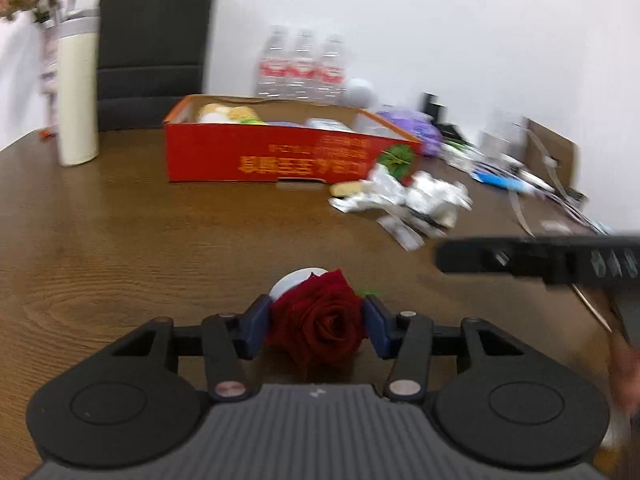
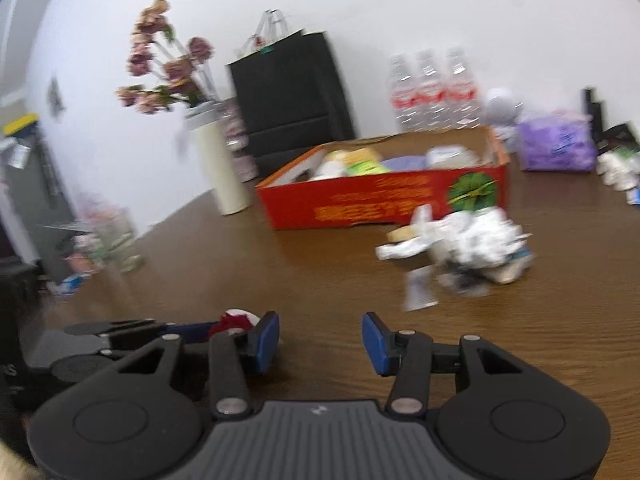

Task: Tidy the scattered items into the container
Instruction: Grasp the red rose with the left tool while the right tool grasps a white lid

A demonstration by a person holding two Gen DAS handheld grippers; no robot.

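Left wrist view: we find left gripper (image 1: 316, 320) clamped on a red rose (image 1: 318, 322).
Right gripper (image 2: 320, 340): parted, empty.
Red box (image 2: 360, 200): we note assorted packets inside, on counter (image 2: 240, 272).

Left gripper (image 1: 318, 322): low over the tabletop, pointing forward and somewhat downward; blue pads pressed against both sides of a dark red rose (image 1: 320, 320).
Right gripper (image 2: 320, 344): just right of the left one, similar downward tilt; blue pads (image 2: 267, 340) parted, nothing between them, bare wood showing in the gap.
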